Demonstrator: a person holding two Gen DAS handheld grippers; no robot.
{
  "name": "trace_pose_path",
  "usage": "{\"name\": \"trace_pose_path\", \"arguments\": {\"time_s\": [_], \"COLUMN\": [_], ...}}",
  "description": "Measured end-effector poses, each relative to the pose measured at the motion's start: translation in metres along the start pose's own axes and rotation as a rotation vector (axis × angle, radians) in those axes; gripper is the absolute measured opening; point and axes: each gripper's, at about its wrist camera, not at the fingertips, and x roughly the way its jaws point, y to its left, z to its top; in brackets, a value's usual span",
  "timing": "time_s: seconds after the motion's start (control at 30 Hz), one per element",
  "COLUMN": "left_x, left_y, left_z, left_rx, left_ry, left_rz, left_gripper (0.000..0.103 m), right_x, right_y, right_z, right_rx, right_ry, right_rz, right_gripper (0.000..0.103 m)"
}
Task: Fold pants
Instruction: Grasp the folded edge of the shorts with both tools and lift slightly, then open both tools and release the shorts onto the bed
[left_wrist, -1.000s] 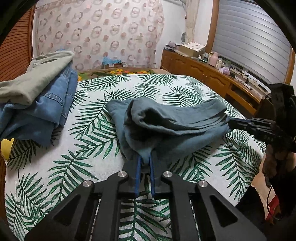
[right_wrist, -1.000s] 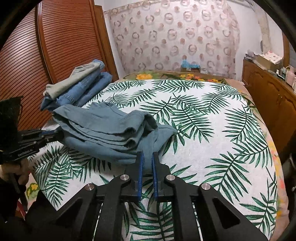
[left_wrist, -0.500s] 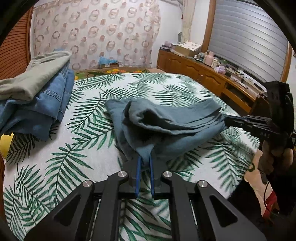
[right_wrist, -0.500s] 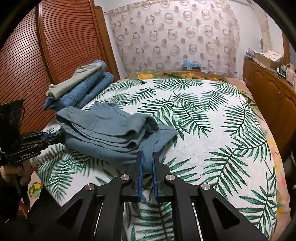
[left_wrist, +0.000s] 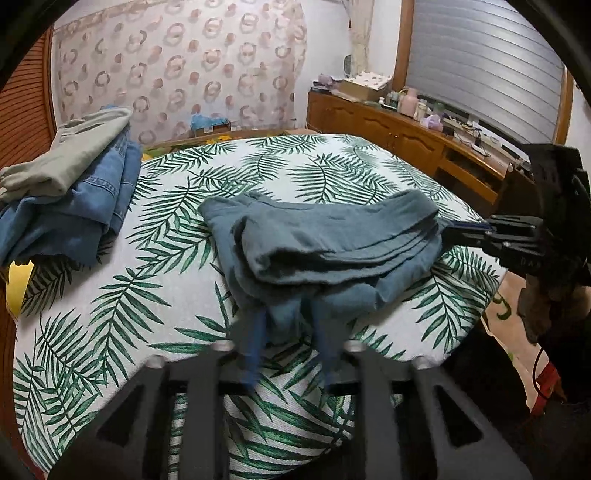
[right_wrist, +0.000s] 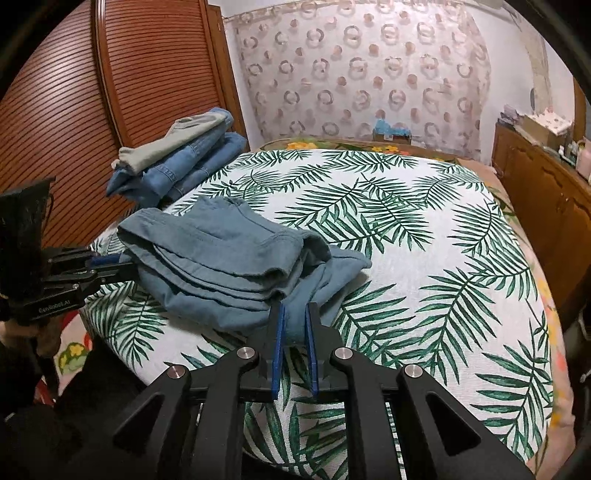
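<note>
The grey-blue pants (left_wrist: 332, 236) lie folded in several layers on the leaf-print bed (left_wrist: 110, 314). My left gripper (left_wrist: 290, 317) is at their near edge. Its jaws are opening, blurred and spread, with a flap of cloth loose between them. In the right wrist view the left gripper (right_wrist: 110, 264) sits at the left end of the pants (right_wrist: 221, 258). My right gripper (right_wrist: 294, 314) has its blue pads still narrowly on the hem as its jaws start opening. From the left wrist view the right gripper (left_wrist: 458, 229) meets the fold's right end.
A stack of blue jeans under a grey-green garment (left_wrist: 66, 192) (right_wrist: 184, 162) lies at the bed's far left. A wooden sideboard with clutter (left_wrist: 388, 129) runs along the right wall. A slatted wardrobe door (right_wrist: 74, 92) stands on the left. The bed edge (right_wrist: 122, 332) is close.
The left jaws, shut on the pants edge before, have spread apart. The right jaws have widened a little. Both grippers have shifted slightly along the bed with the pants.
</note>
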Motion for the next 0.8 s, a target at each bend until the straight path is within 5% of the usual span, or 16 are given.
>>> {"name": "trace_pose_path", "arguments": {"time_s": [0.13,0.8], "left_x": [-0.002,0.013], "left_y": [0.007,0.012], "left_z": [0.002,0.020], "left_rx": [-0.017,0.023], "left_ry": [-0.009,0.026], "left_rz": [0.003,0.022], "left_gripper": [0.070,0.071], "right_x": [-0.002,0.013], "right_y": [0.003,0.031], "right_z": [0.001,0.005], "right_rx": [-0.006,-0.128], "right_ry": [-0.004,0.037], "right_rz": [-0.020,0.000], "right_gripper": [0.024,0.044]}}
